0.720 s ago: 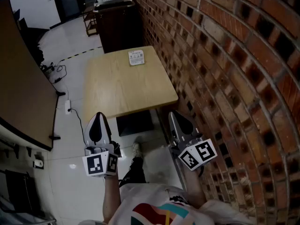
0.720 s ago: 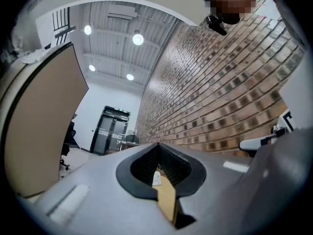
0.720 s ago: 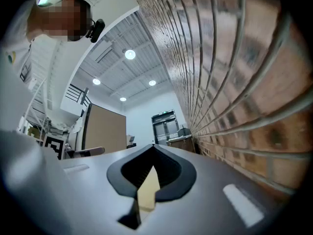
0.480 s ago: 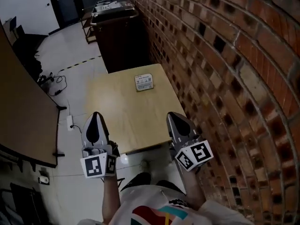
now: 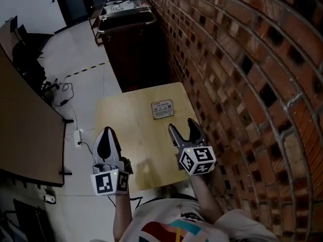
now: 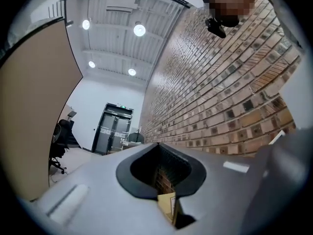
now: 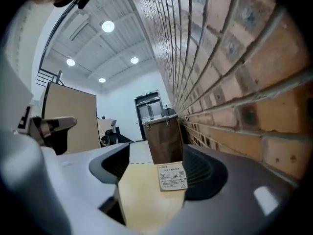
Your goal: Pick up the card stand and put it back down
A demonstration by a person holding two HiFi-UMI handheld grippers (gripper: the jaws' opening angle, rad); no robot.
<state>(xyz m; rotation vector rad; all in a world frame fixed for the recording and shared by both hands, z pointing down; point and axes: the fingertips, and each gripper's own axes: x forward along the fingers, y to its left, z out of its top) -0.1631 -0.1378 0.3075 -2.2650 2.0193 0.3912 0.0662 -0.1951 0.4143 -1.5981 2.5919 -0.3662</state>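
The card stand (image 5: 162,109) is a small white printed card on the light wooden table (image 5: 128,120), near its right edge by the wall. My right gripper (image 5: 181,124) hovers over the table just short of the card, open, with nothing between its fingers. In the right gripper view the card stand (image 7: 172,176) lies ahead between the spread jaws of the right gripper (image 7: 156,168), apart from them. My left gripper (image 5: 107,135) is shut and empty over the table's near left part. Only a sliver of table shows through the left gripper (image 6: 161,175).
A brick wall (image 5: 242,59) runs close along the table's right side. A dark cabinet (image 5: 133,39) stands just beyond the table's far end. To the left are a brown partition board (image 5: 25,130), floor cables with a power strip (image 5: 78,135), and an office chair (image 5: 25,54).
The table has come much closer and both grippers now reach over its near edge. The right gripper's jaws, together before, now stand apart, close to the card stand.
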